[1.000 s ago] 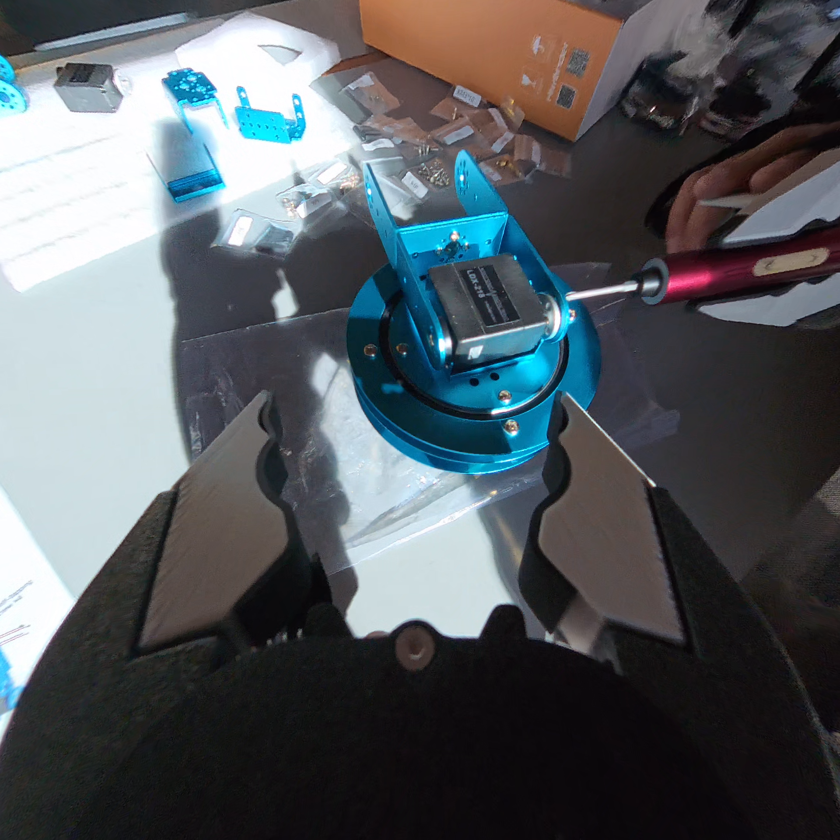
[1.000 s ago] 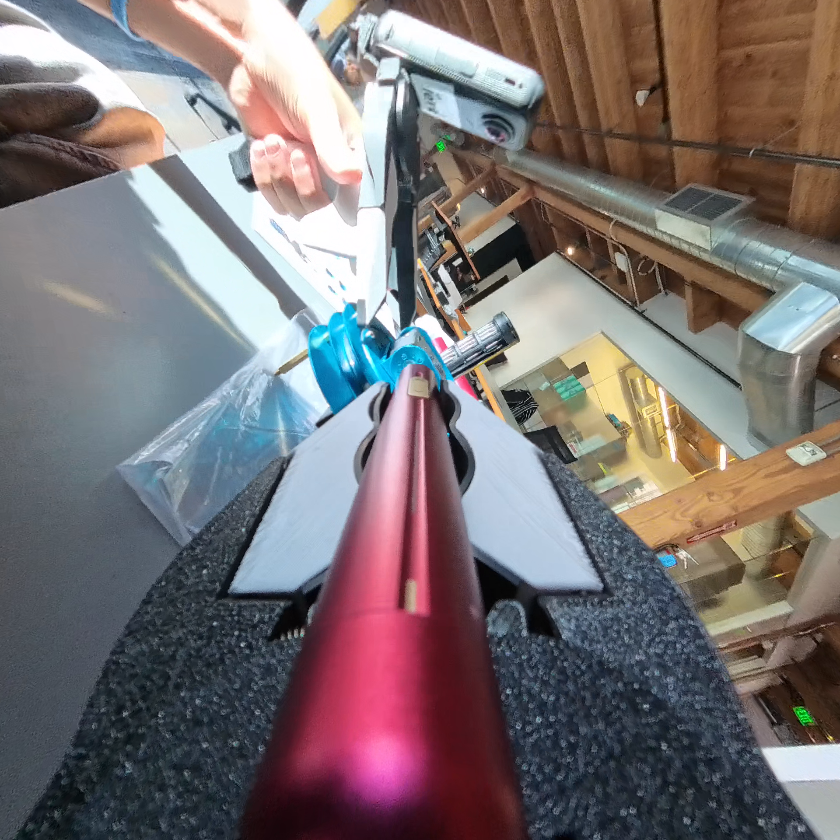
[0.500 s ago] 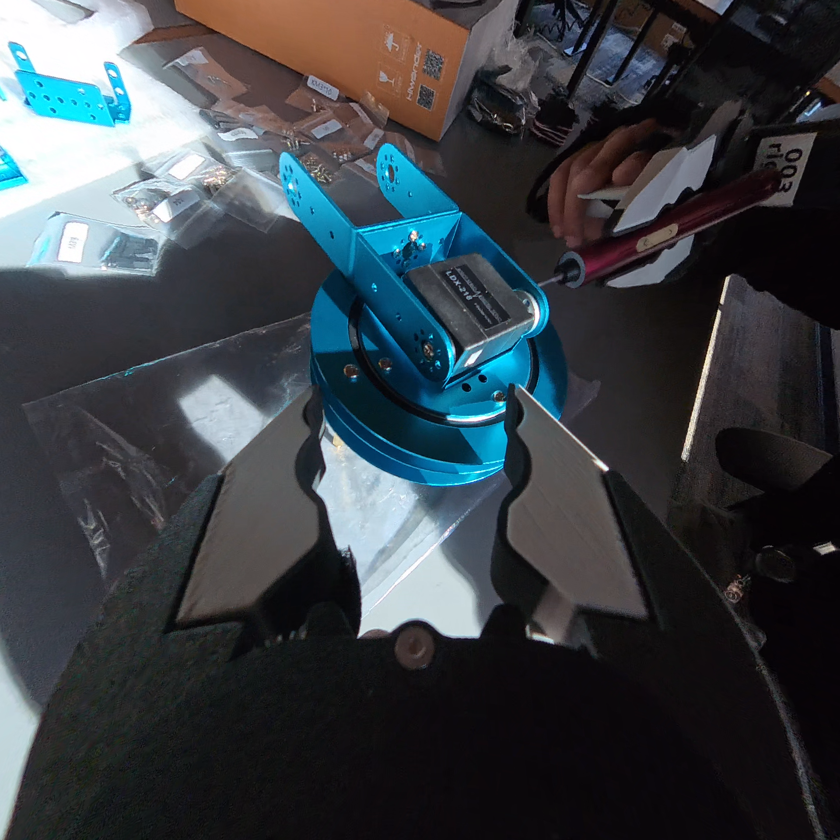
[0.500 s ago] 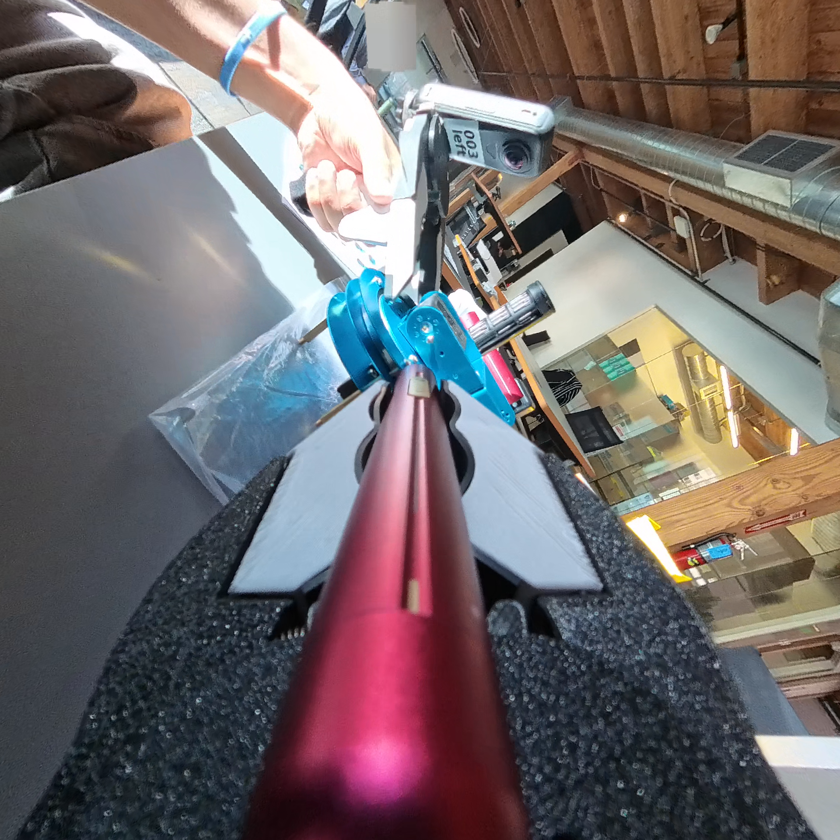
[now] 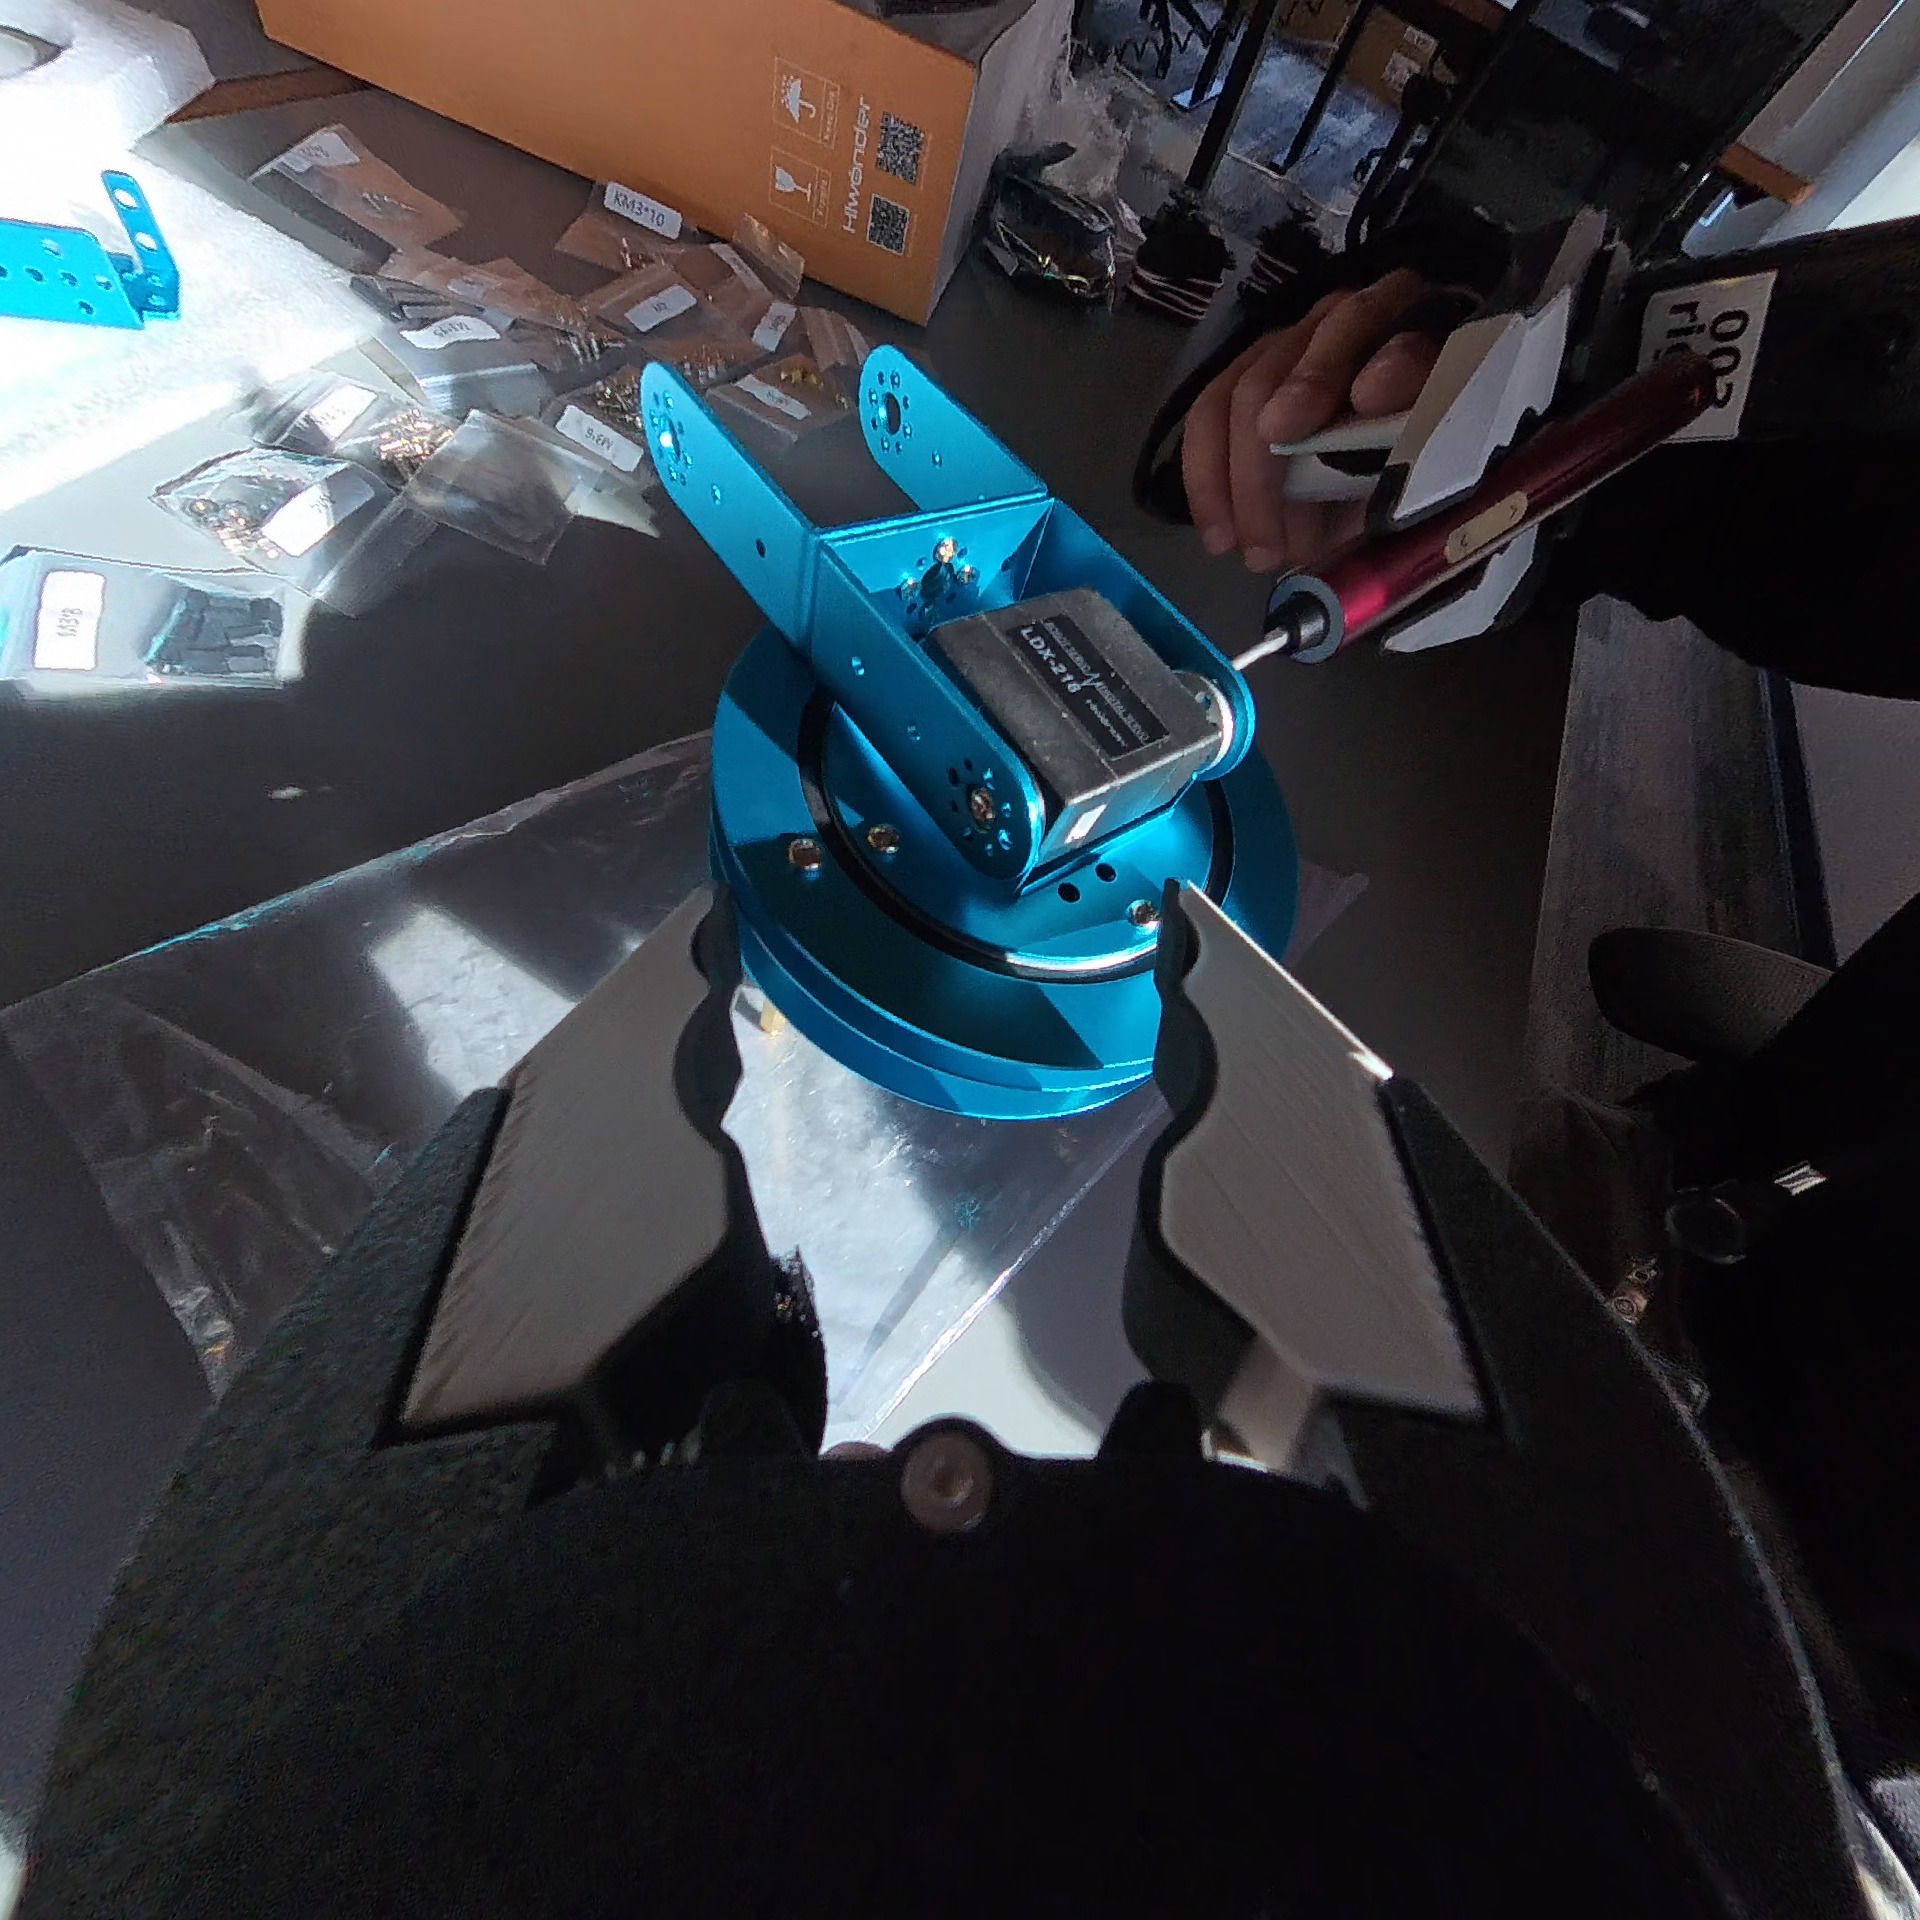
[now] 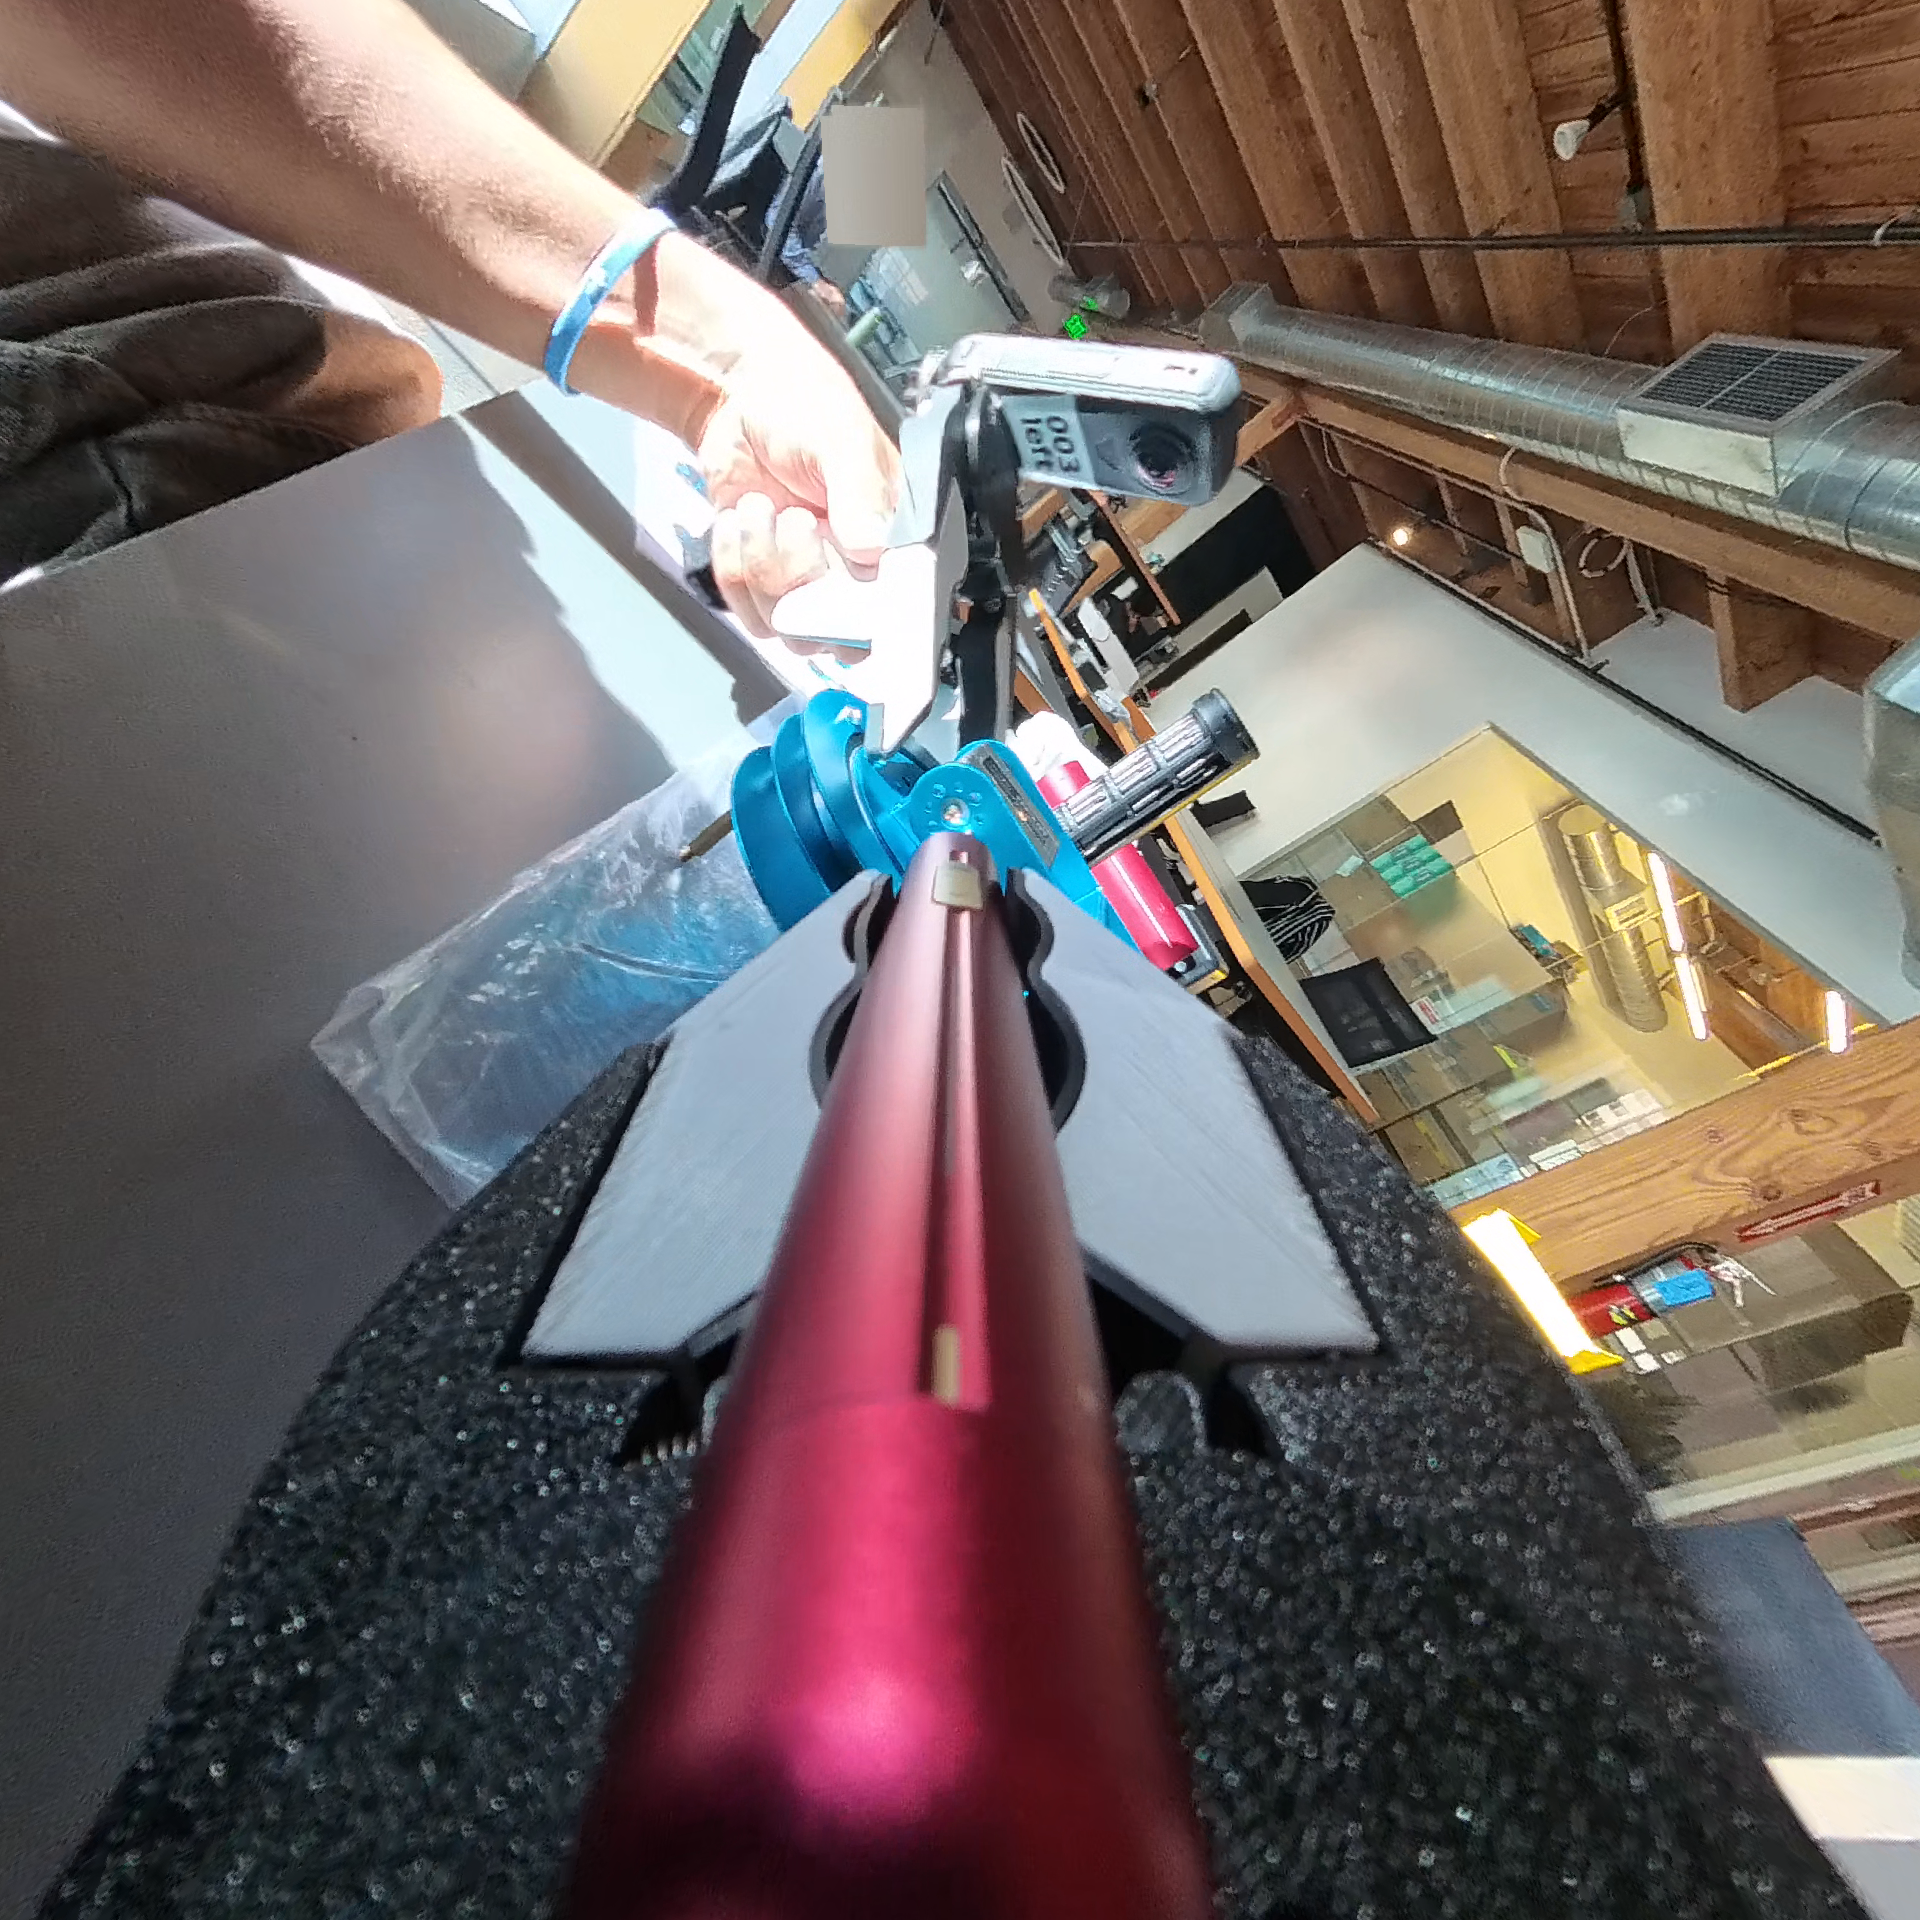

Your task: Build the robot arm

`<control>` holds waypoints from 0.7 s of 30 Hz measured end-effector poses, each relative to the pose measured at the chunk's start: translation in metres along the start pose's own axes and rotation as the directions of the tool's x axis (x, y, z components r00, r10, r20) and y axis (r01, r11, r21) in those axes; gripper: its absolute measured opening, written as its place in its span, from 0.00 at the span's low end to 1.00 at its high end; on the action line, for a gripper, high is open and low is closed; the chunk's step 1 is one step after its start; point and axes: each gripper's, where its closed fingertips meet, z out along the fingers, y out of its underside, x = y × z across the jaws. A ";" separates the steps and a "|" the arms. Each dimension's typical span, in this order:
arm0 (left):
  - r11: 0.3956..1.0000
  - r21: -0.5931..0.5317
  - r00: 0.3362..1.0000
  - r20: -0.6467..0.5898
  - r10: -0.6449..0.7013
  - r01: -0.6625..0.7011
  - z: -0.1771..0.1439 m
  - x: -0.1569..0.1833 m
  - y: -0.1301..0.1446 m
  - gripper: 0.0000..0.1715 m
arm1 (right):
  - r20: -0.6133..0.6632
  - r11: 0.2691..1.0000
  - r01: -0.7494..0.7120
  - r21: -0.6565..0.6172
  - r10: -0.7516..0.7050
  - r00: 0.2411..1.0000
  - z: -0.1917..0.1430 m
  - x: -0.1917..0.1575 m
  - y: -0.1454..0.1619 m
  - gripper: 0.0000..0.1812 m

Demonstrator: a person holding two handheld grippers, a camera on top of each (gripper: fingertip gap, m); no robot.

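Observation:
A blue round base point(image 5: 935, 1029) carries a blue U-bracket point(image 5: 862, 623) with a grey servo point(image 5: 1070, 707) in it. It stands on a clear plastic bag point(image 5: 312, 1039) on the dark table. My left gripper point(image 5: 945, 899) has its jaws closed on the near rim of the base, one fingertip point(image 5: 717, 914) at its left edge. It also shows in the right wrist view point(image 6: 904, 665), touching the base point(image 6: 790, 821). My right gripper point(image 6: 951, 894) is shut on a red screwdriver point(image 6: 935, 1247). The screwdriver's bit point(image 5: 1257, 652) meets the bracket's right ear.
An orange box point(image 5: 644, 114) stands at the back. Several small bags of screws point(image 5: 312, 509) lie in front of it. A loose blue bracket point(image 5: 94, 270) lies on white foam at the far left. The table edge point(image 5: 1548, 935) runs at the right.
My left gripper has narrowed its jaws and come in onto the base's near rim. The right gripper has kept the screwdriver bit at the bracket's side.

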 end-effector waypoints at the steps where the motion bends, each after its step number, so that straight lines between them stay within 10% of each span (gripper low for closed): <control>1: 1.000 0.007 1.000 0.000 -0.002 0.002 0.000 0.000 0.000 0.46 | -0.011 1.000 0.003 -0.001 -0.003 1.000 0.000 0.002 0.001 0.12; 21: 1.000 0.016 1.000 -0.001 -0.002 0.002 0.000 0.000 0.001 0.46 | -0.004 1.000 0.012 0.002 -0.012 1.000 0.001 -0.001 0.000 0.12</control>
